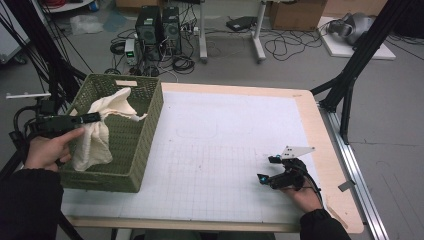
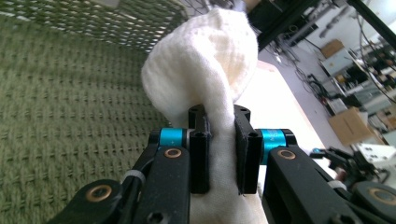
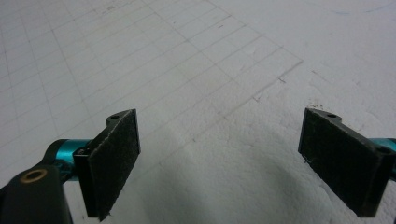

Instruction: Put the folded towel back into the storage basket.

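A cream cloth (image 1: 102,127) hangs over the near-left rim of a green woven basket (image 1: 145,135) at the table's left side, part of it inside the basket. My left gripper (image 1: 97,117) is shut on a fold of that cloth (image 2: 205,70), which bulges up between its fingers (image 2: 201,154). The basket's green weave (image 2: 70,112) spreads behind and to the left. My right gripper (image 1: 266,169) rests low on the white gridded mat (image 1: 225,150) near the front right, open, with its pads (image 3: 114,158) wide apart and nothing between them over the mat (image 3: 187,70).
The mat lies on a wooden table (image 1: 325,150) whose right edge meets a metal rail (image 1: 357,170). Black frame legs (image 1: 350,75) stand at the far right and far left. Computer towers (image 1: 157,27) and cables lie on the floor beyond.
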`<state>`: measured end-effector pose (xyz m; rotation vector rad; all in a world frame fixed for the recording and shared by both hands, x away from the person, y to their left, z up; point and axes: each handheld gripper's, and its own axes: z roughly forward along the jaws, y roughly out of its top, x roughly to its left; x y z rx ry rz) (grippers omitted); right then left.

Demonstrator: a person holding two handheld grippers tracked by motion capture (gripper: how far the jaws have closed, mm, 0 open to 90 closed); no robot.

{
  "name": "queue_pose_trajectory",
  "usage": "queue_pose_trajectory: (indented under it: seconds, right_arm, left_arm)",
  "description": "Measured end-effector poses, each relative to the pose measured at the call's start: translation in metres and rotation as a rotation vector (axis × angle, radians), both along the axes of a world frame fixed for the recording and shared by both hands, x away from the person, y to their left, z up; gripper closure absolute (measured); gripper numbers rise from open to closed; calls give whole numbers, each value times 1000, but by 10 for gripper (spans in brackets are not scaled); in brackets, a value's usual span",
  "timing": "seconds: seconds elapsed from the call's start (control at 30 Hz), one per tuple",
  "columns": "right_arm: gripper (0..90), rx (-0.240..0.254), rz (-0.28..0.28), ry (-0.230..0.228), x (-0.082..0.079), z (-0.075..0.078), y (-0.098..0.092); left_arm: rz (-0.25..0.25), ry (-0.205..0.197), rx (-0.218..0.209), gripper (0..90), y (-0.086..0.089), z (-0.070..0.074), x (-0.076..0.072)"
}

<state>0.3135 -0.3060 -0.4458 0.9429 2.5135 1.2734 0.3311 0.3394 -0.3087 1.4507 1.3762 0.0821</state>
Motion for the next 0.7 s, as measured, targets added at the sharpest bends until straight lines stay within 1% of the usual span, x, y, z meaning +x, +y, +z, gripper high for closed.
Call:
queue_pose_trajectory:
  seconds: [0.07, 0.13, 0.27, 0.4, 0.5, 0.7]
  right_arm:
    - [120, 0, -1, 6, -1, 0, 0]
    - [120, 0, 2, 0, -1, 0, 0]
    - [120, -3, 0, -2, -1, 1, 1]
    - [120, -1, 1, -7, -1, 1, 1]
    - [120, -4, 4, 0, -2, 1, 1]
    - [120, -6, 8, -4, -1, 0, 2]
  left_arm:
    - [8, 8, 4, 790, -1, -4, 0]
    - [10, 18, 14, 790, -2, -7, 1]
    - [19, 33, 11, 790, -3, -13, 3]
    - [22, 50, 23, 789, -3, -18, 6]
    - [32, 69, 26, 789, -4, -22, 8]
    - [33, 103, 39, 789, -8, -32, 15]
